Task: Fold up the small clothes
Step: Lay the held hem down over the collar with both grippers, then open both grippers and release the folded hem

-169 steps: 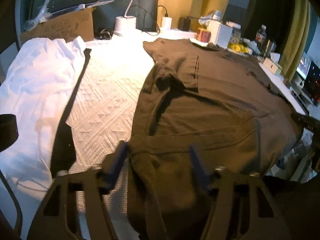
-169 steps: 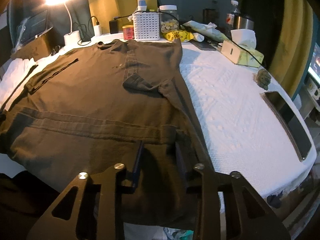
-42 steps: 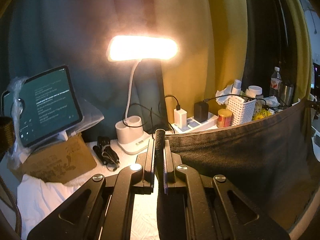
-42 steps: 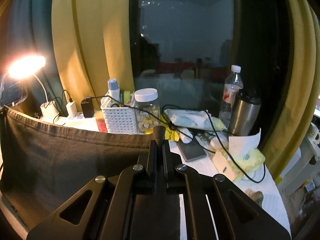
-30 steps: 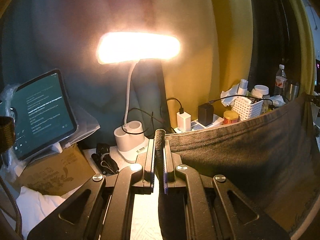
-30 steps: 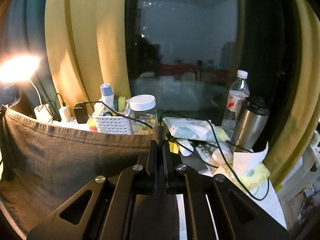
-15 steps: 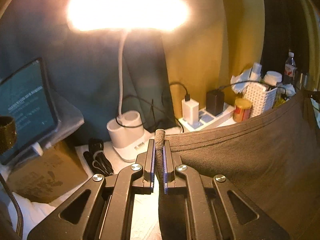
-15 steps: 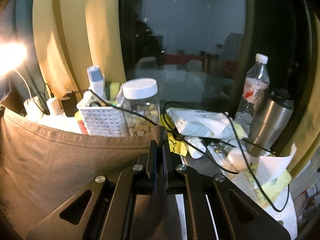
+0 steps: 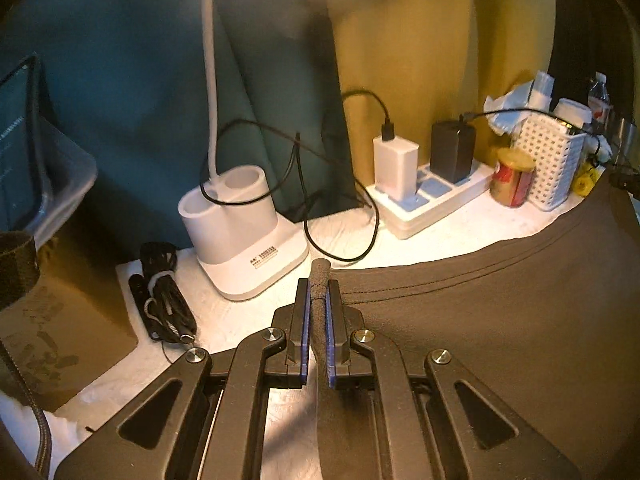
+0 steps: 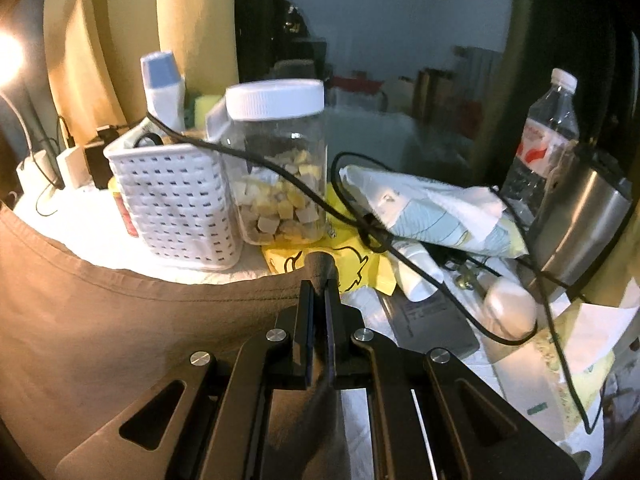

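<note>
Both grippers' fingers, left and right, clamped on the brown garment's hem.

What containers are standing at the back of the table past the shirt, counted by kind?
Counted in the right wrist view.
Baskets: 1, white basket
Jars: 1, clear jar
Bottles: 2, water bottle and blue-capped bottle
Flasks: 1, steel flask
Cans: 1, red can, mostly hidden behind the basket
Total: 6
</note>
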{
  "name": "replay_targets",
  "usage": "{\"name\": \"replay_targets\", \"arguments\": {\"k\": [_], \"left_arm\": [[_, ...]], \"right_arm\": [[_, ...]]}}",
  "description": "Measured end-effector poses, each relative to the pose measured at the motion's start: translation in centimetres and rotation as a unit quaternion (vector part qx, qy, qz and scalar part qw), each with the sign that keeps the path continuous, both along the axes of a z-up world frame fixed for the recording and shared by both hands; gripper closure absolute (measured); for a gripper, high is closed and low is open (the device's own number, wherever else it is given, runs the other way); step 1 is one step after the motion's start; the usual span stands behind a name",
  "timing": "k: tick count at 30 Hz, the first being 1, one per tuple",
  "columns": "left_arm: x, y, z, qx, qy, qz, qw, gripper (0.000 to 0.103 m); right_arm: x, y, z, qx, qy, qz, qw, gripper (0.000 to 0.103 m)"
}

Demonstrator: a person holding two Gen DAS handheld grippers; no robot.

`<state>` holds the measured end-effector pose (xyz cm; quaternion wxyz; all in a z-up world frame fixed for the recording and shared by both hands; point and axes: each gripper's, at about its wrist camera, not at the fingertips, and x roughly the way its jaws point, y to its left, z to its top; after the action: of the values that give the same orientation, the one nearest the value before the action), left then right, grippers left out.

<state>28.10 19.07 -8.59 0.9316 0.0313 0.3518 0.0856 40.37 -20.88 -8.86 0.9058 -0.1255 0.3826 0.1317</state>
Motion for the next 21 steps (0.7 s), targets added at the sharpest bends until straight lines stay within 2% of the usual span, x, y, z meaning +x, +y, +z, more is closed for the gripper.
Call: {"name": "replay_targets", "arguments": {"k": [7,14,21], "left_arm": [[1.0,0.6,-1.4,-0.003,0.021,0.002,0.9998,0.098],[1.3,0.7,0.3,0.0,-0.002,0.004,1.0,0.098],[1.5,0.8,-1.5,-0.003,0.033,0.01,0.9994,0.097]], "right_arm": [[0.4,0.1,-1.1,-0.013,0.009,-0.003,1.0,0.097],[0.9,0.2,0.1,-0.019,-0.005,0.003,1.0,0.097],[1.3,0.3,-1.5,-0.028,0.015,-0.01,0.999,0.097]]}}
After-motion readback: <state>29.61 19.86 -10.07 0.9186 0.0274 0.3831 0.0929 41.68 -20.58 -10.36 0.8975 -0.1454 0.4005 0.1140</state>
